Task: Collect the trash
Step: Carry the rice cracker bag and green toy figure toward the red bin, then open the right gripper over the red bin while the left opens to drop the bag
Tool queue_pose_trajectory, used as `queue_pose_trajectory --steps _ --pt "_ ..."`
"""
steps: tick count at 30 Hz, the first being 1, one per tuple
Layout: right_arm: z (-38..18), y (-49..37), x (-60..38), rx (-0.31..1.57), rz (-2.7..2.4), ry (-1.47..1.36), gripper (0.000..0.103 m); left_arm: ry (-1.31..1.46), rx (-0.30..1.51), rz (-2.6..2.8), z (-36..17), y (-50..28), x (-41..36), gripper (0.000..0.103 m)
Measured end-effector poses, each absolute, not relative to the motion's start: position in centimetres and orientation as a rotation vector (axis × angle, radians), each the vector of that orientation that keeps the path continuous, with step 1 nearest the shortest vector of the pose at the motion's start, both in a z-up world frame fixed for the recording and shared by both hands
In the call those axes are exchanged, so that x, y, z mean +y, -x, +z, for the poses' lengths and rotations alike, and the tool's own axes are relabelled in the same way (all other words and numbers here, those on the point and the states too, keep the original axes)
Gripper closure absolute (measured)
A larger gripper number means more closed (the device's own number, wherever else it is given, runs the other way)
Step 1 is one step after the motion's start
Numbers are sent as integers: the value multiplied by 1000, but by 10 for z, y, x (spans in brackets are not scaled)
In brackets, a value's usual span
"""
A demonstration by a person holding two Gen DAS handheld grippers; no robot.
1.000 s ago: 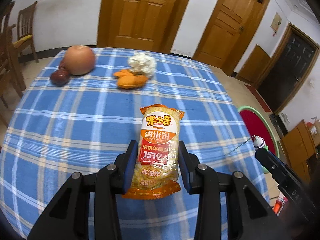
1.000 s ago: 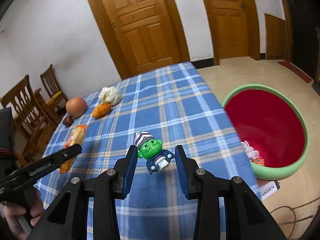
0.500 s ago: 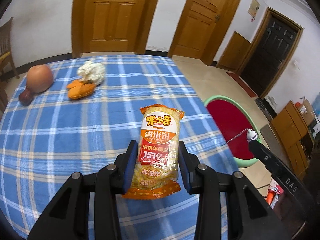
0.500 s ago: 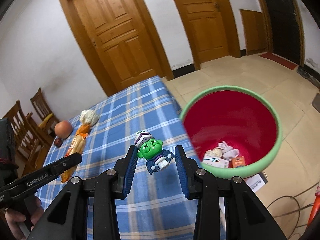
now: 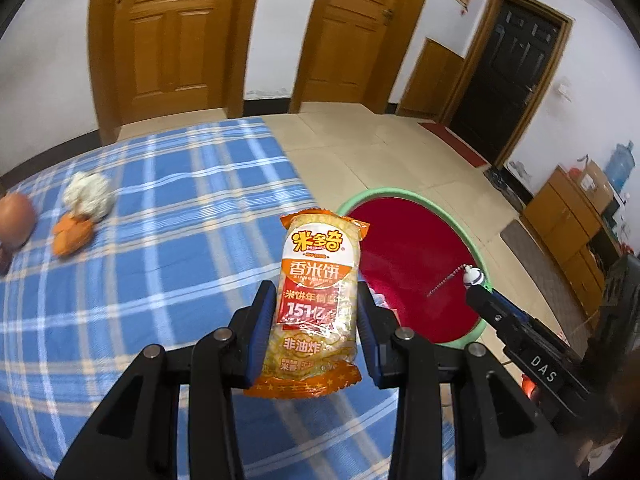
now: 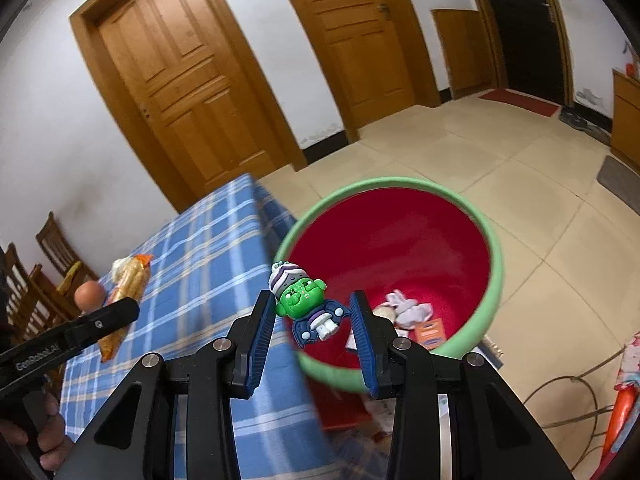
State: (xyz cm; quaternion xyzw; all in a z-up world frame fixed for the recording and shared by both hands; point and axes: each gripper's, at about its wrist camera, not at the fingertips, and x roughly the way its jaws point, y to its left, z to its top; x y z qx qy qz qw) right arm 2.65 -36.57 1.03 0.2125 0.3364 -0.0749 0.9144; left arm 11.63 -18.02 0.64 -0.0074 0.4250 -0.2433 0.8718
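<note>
Bin (image 5: 416,280) nearer; packet (image 5: 316,300) "151亿", perhaps.

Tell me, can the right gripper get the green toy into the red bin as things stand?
Probably yes: the right gripper holds the green toy over the bin's near rim, nothing between them.

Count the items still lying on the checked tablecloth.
4: a brown round fruit, a dark small fruit at the frame's left edge, an orange piece, and a white crumpled lump, all clustered at the cloth's far left. Others may be hidden.
</note>
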Motion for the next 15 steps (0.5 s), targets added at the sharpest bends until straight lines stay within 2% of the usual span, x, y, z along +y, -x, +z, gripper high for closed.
queue_pose_trajectory --steps 15 --pt "-16 -40 -424 735 -230 -483 64 -72 969 -583 -28 -142 -261 64"
